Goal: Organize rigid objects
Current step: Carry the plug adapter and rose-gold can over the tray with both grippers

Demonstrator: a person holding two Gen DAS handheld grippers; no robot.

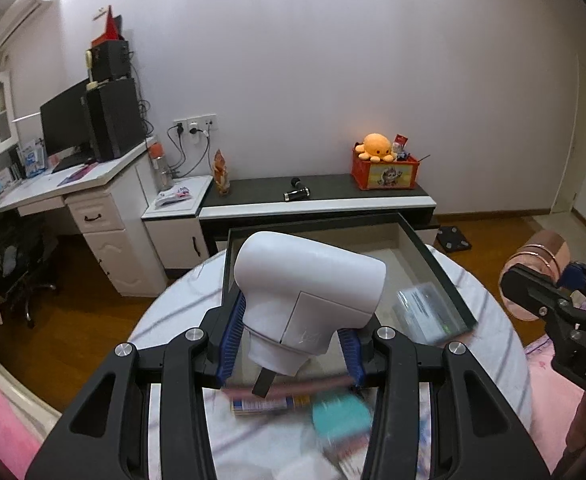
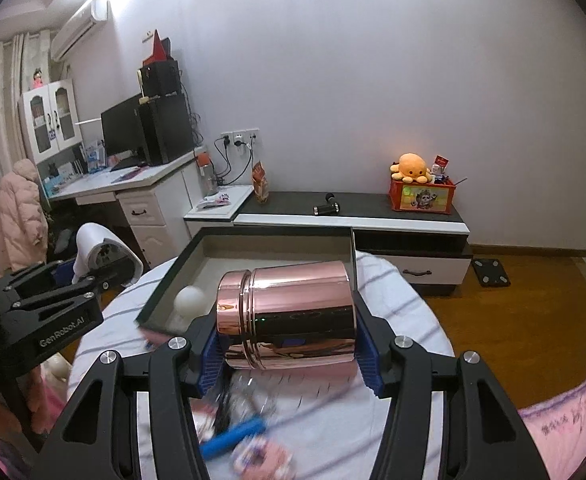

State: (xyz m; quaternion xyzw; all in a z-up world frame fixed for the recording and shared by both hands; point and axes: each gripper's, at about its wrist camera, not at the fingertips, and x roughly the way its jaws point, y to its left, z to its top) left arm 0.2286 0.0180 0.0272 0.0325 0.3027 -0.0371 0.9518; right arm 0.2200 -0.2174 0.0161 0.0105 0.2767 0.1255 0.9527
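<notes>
My left gripper (image 1: pixel 291 350) is shut on a white hair dryer (image 1: pixel 309 292), held above the round table in front of a dark open box (image 1: pixel 445 276). My right gripper (image 2: pixel 289 354) is shut on a shiny rose-gold canister (image 2: pixel 293 316), lying sideways between the blue pads, above the table near the box (image 2: pixel 181 276). The box holds a white ball (image 2: pixel 189 300) and a clear packet (image 1: pixel 429 312). The canister also shows at the right of the left wrist view (image 1: pixel 541 256). The hair dryer also shows at the left of the right wrist view (image 2: pixel 101 252).
The round table has a striped white cloth (image 2: pixel 405 312). Loose items lie below the grippers: a teal object (image 1: pixel 341 416), a tube (image 1: pixel 269 404), a blue object (image 2: pixel 233 436). A low dark cabinet (image 2: pixel 353 208) stands behind, a desk (image 1: pixel 73 184) at left.
</notes>
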